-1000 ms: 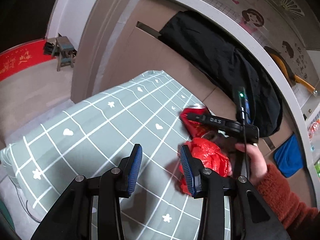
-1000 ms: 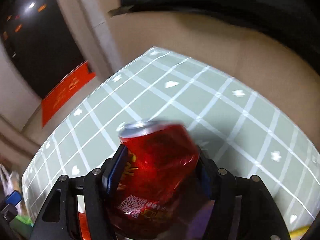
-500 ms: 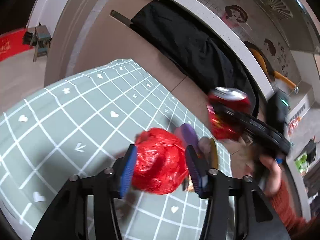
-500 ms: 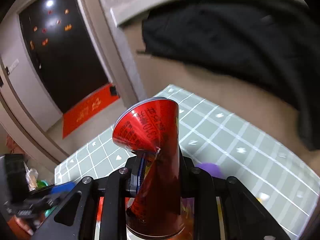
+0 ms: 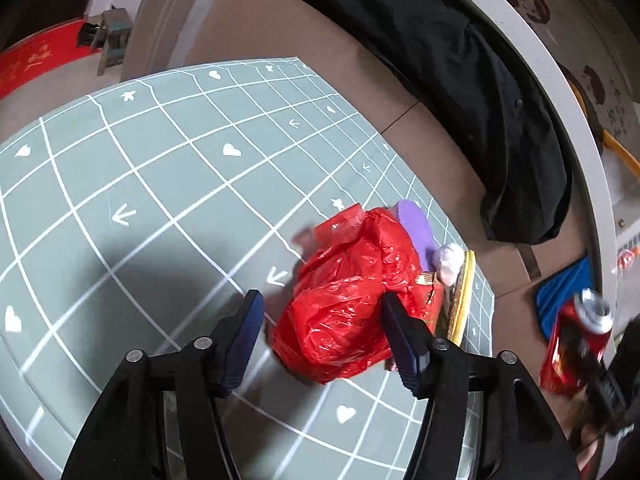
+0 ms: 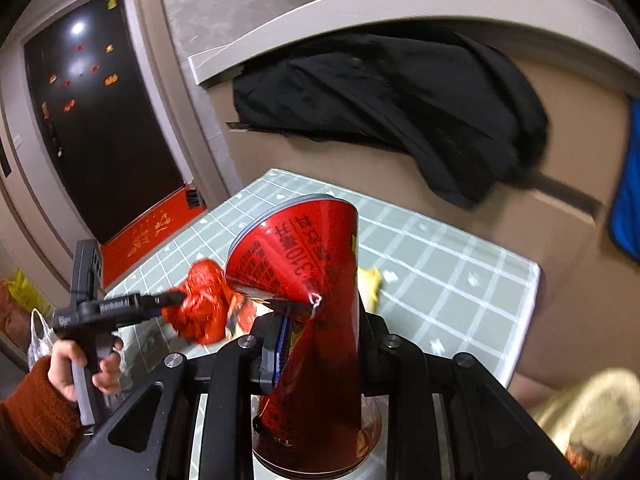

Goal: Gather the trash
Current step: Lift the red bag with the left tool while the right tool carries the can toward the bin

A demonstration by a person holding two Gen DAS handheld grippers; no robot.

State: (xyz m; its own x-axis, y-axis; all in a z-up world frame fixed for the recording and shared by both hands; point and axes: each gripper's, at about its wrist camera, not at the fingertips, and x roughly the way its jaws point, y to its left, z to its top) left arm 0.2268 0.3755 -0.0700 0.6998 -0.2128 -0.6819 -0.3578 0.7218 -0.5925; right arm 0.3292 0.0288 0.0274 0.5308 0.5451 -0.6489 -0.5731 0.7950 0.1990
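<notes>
A crumpled red plastic bag [image 5: 352,264] lies on the green grid-patterned tablecloth [image 5: 160,160]. My left gripper [image 5: 322,304] straddles the bag and its jaws are closing. The right pad [image 5: 396,332] is against the bag, while the left pad [image 5: 248,332] stands slightly clear. My right gripper [image 6: 320,340] is shut on a crushed red drink can [image 6: 304,248], held up off the table. In the left wrist view the can [image 5: 572,344] shows blurred beyond the table's right edge. The right wrist view shows the left gripper [image 6: 172,300] at the bag [image 6: 204,304], held by a hand in a rust sleeve.
Behind the bag lie a purple piece [image 5: 416,228], a white wad [image 5: 450,260] and a yellow-edged pad [image 5: 464,296]. A black coat [image 5: 480,100] hangs over the cardboard wall behind. A blue cloth [image 5: 560,296] hangs to the right. A dark door [image 6: 100,120] and red mat [image 6: 148,232] are left.
The right gripper squeezed the can flat, lifted it and carried it off past the table's right edge. The left gripper moved right until the red bag sat between its fingers.
</notes>
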